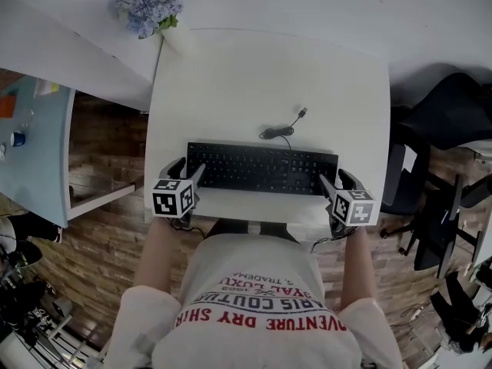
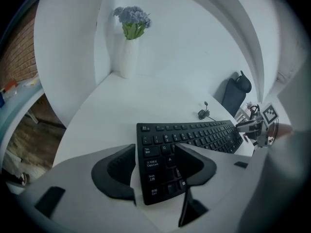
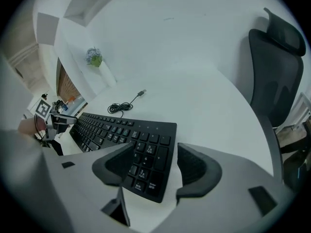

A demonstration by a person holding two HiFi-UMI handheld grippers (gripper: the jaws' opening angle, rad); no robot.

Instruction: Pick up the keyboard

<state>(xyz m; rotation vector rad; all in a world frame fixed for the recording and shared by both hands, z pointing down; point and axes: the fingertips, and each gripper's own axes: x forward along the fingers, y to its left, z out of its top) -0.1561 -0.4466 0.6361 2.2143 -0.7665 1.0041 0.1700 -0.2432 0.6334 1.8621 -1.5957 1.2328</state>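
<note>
A black keyboard (image 1: 261,169) lies flat near the front edge of the white table (image 1: 269,75). Its coiled cable (image 1: 278,132) rests just behind it. My left gripper (image 1: 187,167) is at the keyboard's left end, and its jaws stand open. In the left gripper view the keyboard (image 2: 194,135) has its left end between the jaws of that gripper (image 2: 154,152), with neither pad pressing on it. My right gripper (image 1: 338,180) is at the right end and is also open. In the right gripper view the number-pad end of the keyboard (image 3: 112,130) lies between the spread jaws of that gripper (image 3: 155,152).
A white vase of blue flowers (image 1: 146,10) stands at the table's far left corner. A black office chair (image 1: 453,114) is to the right of the table. A glass-topped desk (image 1: 31,144) stands to the left. The table's front edge is close to the person's body.
</note>
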